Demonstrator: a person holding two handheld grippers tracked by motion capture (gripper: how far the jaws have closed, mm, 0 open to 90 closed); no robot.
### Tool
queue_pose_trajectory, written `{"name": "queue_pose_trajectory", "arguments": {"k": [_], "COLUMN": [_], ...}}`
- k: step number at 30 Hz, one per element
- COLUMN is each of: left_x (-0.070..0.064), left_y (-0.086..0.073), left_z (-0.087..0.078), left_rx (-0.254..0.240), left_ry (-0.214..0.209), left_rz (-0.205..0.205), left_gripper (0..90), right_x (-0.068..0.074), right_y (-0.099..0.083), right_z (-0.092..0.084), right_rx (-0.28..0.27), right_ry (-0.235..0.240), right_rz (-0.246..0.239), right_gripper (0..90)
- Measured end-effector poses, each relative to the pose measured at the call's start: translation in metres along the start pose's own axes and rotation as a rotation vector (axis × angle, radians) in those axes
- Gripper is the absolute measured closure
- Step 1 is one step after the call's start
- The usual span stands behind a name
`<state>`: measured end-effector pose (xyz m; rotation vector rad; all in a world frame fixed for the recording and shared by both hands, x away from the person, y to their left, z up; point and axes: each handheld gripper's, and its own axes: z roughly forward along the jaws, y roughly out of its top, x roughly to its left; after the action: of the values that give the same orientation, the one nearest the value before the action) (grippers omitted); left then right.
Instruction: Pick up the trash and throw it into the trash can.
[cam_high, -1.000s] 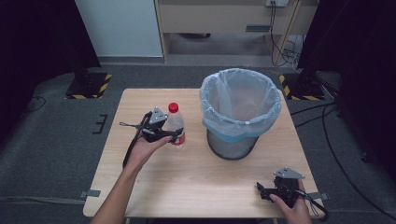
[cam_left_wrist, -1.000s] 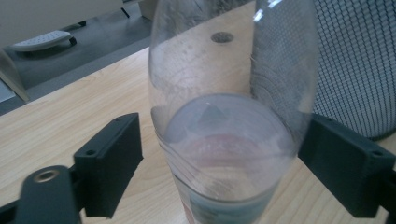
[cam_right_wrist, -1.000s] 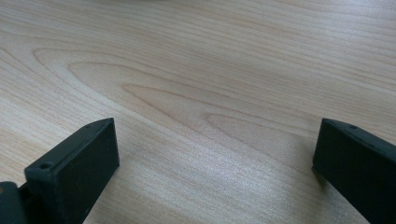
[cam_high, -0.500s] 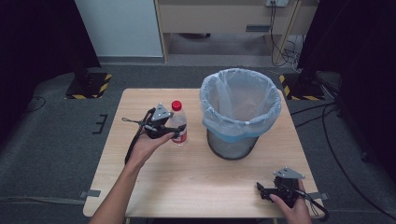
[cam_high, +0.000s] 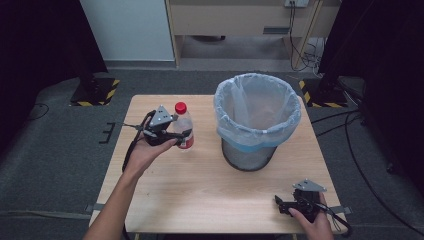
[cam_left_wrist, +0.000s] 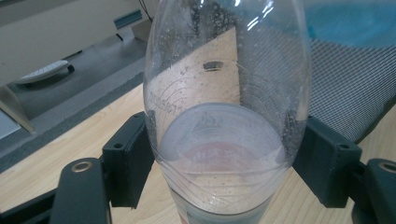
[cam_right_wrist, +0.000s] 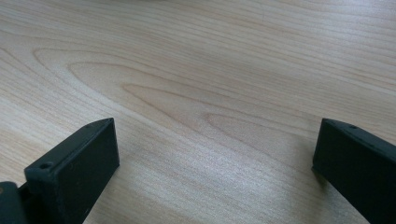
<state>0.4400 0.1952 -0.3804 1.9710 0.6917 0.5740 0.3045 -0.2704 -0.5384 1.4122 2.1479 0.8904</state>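
A clear plastic bottle (cam_high: 183, 124) with a red cap and a red label stands upright at the left of the wooden table (cam_high: 200, 185). My left gripper (cam_high: 181, 136) is shut on its lower body from the left side. In the left gripper view the bottle (cam_left_wrist: 224, 93) sits between both black pads (cam_left_wrist: 128, 163), which press on its sides; droplets cling inside it. My right gripper (cam_high: 278, 204) rests at the table's near right corner, pointing left. Its jaws stand wide open in the right gripper view (cam_right_wrist: 215, 163), with bare wood between them.
A wire-mesh waste bin (cam_high: 252, 132) lined with a pale blue bag stands at the right of the table's middle, close to the bottle; its mesh wall (cam_left_wrist: 345, 84) shows just behind the bottle. Dark floor and stand bases surround the table.
The left gripper closed on the bottle, and hand and bottle have risen slightly. The right gripper has stayed where it was.
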Motion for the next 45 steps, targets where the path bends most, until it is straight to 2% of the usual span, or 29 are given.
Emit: {"name": "queue_pose_trajectory", "arguments": {"k": [5,10,13,18,19,22,31,45], "left_x": [0.005,0.008,0.009,0.009,0.008,0.007,0.007,0.0], "left_y": [0.011,0.021,0.027,0.035,0.039,0.042,0.058,0.093], "left_z": [-0.012,-0.02,-0.023,-0.026,-0.027,-0.026,-0.027,-0.042], "left_rx": [-0.008,-0.019,-0.009,-0.007,-0.001,-0.001,-0.003,-0.015], "left_ry": [-0.004,-0.024,-0.012,-0.012,-0.006,-0.023,-0.024,-0.012], "left_rz": [0.008,-0.007,0.023,0.038,0.058,0.061,0.087,0.139], "left_gripper": [26.3,26.3,26.3,26.3,26.3,26.3,26.2,26.2], "right_x": [0.0,0.0,0.0,0.0,0.0,0.0,0.0,0.0], "right_y": [0.0,0.0,0.0,0.0,0.0,0.0,0.0,0.0], "right_z": [0.0,0.0,0.0,0.0,0.0,0.0,0.0,0.0], "right_rx": [0.0,0.0,0.0,0.0,0.0,0.0,0.0,-0.001], "right_ry": [0.0,0.0,0.0,0.0,0.0,0.0,0.0,0.002], "right_rz": [0.0,0.0,0.0,0.0,0.0,0.0,0.0,0.001], "right_gripper": [0.3,0.3,0.3,0.3,0.3,0.3,0.3,0.3]}}
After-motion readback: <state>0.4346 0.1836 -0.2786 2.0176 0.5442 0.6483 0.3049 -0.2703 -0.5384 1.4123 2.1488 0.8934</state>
